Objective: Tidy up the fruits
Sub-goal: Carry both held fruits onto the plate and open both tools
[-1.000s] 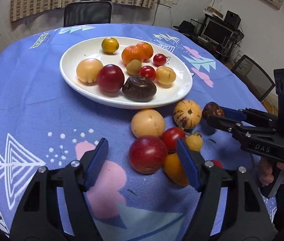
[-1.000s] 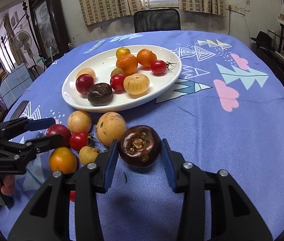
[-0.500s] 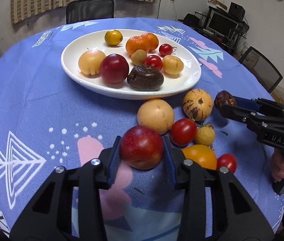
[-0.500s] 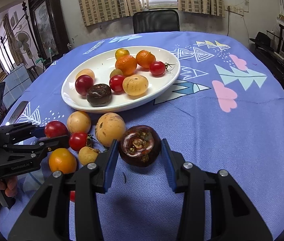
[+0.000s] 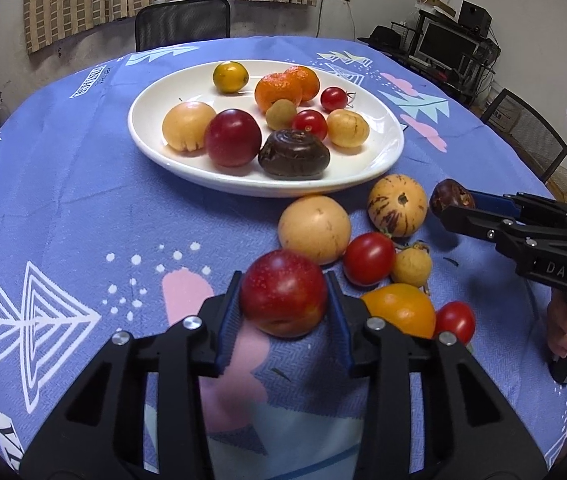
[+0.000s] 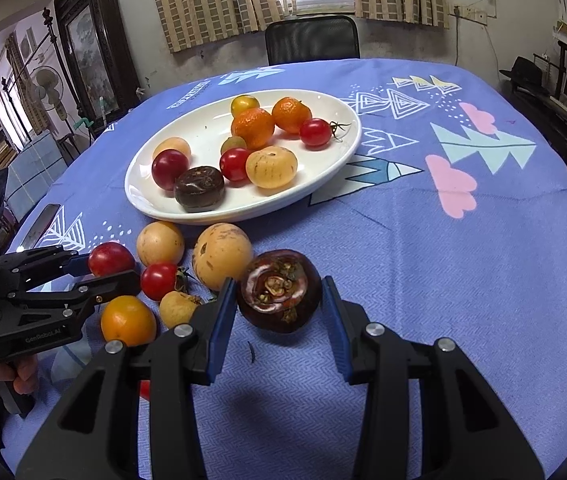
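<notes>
**Two fruits gripped, a full plate beyond**

The white oval plate [image 5: 387, 160] sits toward the far middle of the bench [image 5: 63, 184], which is covered in a blue patterned cloth. On the plate lie a yellow-green round fruit [image 5: 230, 77] at the far edge, two orange tangerines [image 5: 279, 91] touching each other, two cherry tomatoes [image 5: 309, 124], a small olive-coloured fruit [image 5: 281, 114], a pale yellow fruit [image 5: 347, 128] on the right, a tan fruit [image 5: 188, 126] on the left, a dark red plum [image 5: 234, 137] beside it, and a dark brown mangosteen [image 5: 294, 153] at the near rim.

Loose on the cloth, just near of the plate, sits a cluster: a large tan round fruit [image 5: 314, 229], a streaked yellow melon-like fruit [image 5: 398, 205], a red tomato [image 5: 369, 258], a small yellowish fruit [image 5: 411, 267], an orange fruit [image 5: 401, 310] and a small red tomato [image 5: 455, 321].

The left hand-held gripper [image 5: 283, 304] is pinching a red plum [image 5: 283, 293] between its blue pads, at the near left edge of that cluster; whether it is lifted off the cloth I cannot tell. The right hand-held gripper [image 6: 279, 308] clasps a dark mangosteen [image 6: 279, 291], its calyx end facing the camera, to the right of the cluster and near of the plate. A black chair [image 6: 312, 40] stands at the far side.
</notes>
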